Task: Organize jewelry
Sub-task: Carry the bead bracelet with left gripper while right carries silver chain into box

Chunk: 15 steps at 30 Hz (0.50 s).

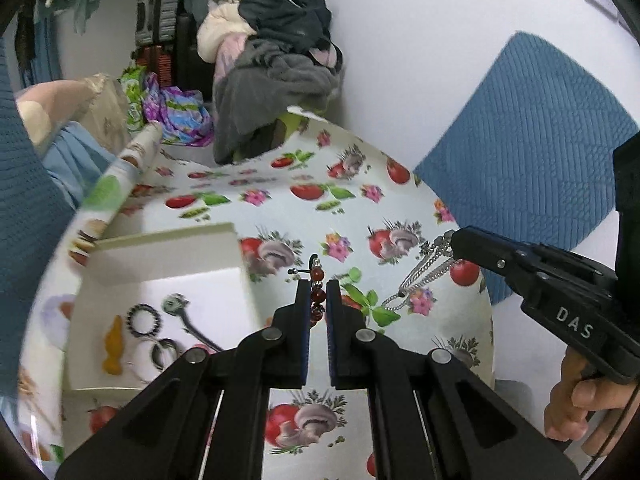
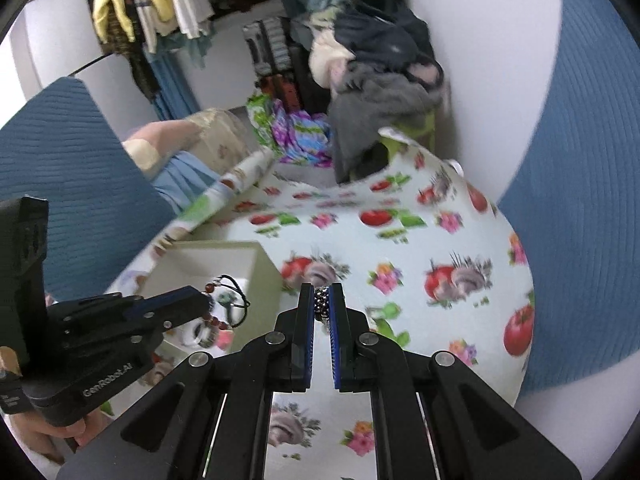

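My left gripper is shut on a red bead bracelet with a black cord, held above the table just right of the white box. In the right wrist view the bracelet hangs over the box. My right gripper is shut on a silver chain necklace. In the left wrist view the chain dangles from the right gripper above the tablecloth. The box holds a black bead ring, an orange piece, rings and a silver piece.
The table has a fruit-and-mushroom print cloth. Blue quilted cushions stand right and left. A pile of clothes sits behind the table, by the white wall. A rolled cloth lies at the table's left edge.
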Available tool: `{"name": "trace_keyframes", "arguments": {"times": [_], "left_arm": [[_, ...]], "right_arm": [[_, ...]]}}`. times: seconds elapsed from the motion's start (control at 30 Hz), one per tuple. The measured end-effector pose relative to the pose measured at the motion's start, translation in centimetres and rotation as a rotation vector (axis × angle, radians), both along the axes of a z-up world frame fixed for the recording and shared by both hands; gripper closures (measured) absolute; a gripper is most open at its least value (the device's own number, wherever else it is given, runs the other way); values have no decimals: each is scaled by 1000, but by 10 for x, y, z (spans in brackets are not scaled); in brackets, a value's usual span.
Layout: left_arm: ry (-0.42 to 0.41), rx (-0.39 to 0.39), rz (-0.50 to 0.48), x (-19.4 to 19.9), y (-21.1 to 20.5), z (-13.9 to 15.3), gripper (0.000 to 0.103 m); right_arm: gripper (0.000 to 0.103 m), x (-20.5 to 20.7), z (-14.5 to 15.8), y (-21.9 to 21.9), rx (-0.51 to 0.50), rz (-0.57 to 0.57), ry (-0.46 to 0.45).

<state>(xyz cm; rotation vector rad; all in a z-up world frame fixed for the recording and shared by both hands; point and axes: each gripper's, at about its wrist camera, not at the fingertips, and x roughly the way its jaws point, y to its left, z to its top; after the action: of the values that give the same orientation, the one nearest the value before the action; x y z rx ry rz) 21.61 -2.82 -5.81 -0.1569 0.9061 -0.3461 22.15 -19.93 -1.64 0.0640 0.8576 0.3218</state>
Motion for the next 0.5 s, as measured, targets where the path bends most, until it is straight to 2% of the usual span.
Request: {"name": "trace_keyframes", "arguments": {"times": [0.13, 0.3, 0.5], "left_arm": [[-17, 0, 28, 2, 25, 15, 96], [-36, 20, 68, 4, 59, 27, 96], [-16, 40, 116, 2, 96, 14, 96]], "right_arm": [[98, 4, 25, 28, 20, 31, -30], [98, 12, 42, 62, 48, 82, -46], [98, 21, 34, 104, 52, 145, -17]]}}
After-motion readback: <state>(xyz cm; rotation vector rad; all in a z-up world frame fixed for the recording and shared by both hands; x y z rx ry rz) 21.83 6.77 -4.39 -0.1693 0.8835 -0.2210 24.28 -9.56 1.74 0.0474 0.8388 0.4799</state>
